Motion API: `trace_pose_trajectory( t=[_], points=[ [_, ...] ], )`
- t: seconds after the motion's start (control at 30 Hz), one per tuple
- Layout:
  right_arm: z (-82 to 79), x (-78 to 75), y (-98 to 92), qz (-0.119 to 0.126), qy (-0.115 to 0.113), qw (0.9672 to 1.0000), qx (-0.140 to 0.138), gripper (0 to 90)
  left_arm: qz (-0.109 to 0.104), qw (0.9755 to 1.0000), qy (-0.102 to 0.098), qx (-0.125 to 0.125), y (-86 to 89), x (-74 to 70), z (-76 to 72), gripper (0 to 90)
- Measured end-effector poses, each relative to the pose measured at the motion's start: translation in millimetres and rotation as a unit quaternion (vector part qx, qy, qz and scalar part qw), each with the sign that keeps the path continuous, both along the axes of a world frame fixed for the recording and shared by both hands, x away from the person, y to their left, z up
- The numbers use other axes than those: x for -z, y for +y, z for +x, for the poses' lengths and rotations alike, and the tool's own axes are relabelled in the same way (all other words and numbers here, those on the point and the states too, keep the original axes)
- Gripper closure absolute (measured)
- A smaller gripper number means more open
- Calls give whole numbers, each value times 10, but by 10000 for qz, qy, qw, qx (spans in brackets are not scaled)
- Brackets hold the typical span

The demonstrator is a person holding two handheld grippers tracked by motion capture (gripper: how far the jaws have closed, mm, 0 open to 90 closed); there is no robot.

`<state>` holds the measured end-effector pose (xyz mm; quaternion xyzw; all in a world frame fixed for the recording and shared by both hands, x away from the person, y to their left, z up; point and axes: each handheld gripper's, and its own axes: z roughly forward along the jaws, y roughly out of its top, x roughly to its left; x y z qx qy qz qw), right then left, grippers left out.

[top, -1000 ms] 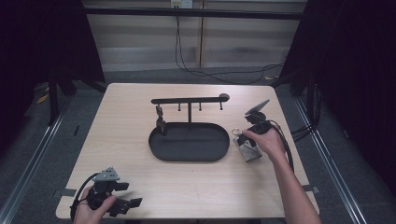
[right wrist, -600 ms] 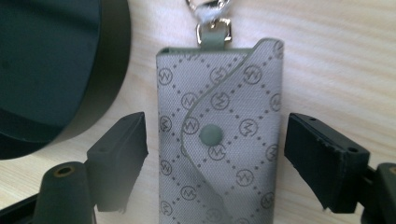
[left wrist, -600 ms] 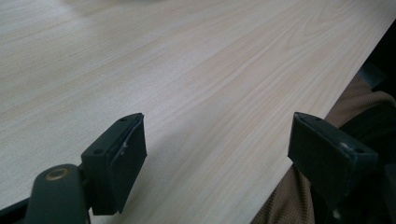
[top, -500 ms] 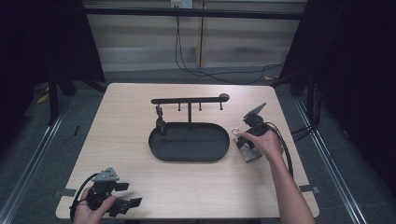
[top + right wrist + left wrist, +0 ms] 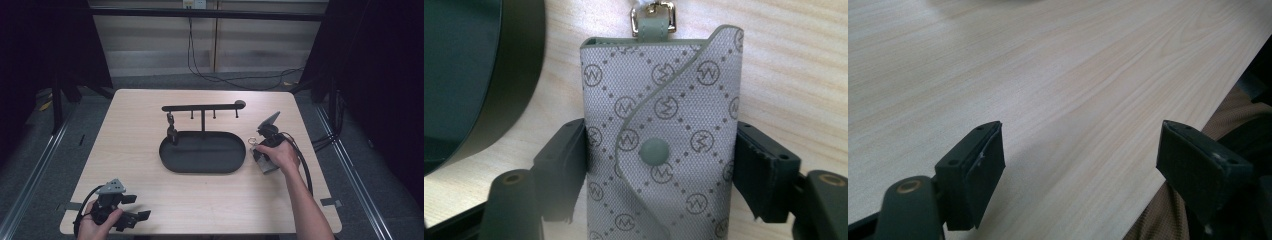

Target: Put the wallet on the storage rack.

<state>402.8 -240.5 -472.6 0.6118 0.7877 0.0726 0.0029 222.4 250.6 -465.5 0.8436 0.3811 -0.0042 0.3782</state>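
A grey patterned key pouch with a snap button and a metal clasp lies on the table just right of the black oval tray. My right gripper comes down over it. Its jaws have just been closing, and both pads now press the pouch's sides. From above, the right hand covers most of the pouch, and the clasp ring pokes out toward the tray. My left gripper rests at the near left corner of the table. It is open with bare wood between the jaws.
Behind the tray rises a black rack with a hooked crossbar. A small dark item hangs from its left hook. The right gripper's cable loops beside the forearm. The table's near edge runs close to the left gripper.
The right hand and gripper have shifted slightly over the pouch. The left hand has kept still.
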Motion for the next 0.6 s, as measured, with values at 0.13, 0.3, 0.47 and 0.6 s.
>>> trace_pose_trajectory(
  t=[0.13,0.3,0.47,0.6],
  points=[
    [2,-23,-13,64,13,10000,58,325,5,10000,14,-1,3,1,3,192],
    [-5,-38,-33,73,73,9999,76,332,5,10000,19,-3,5,3,4,192],
    [-9,-58,-56,86,96,9999,114,334,8,10000,17,-28,13,11,12,192],
    [-16,-86,-88,130,97,9998,149,335,-45,10000,36,-46,20,14,18,192]
  ],
)
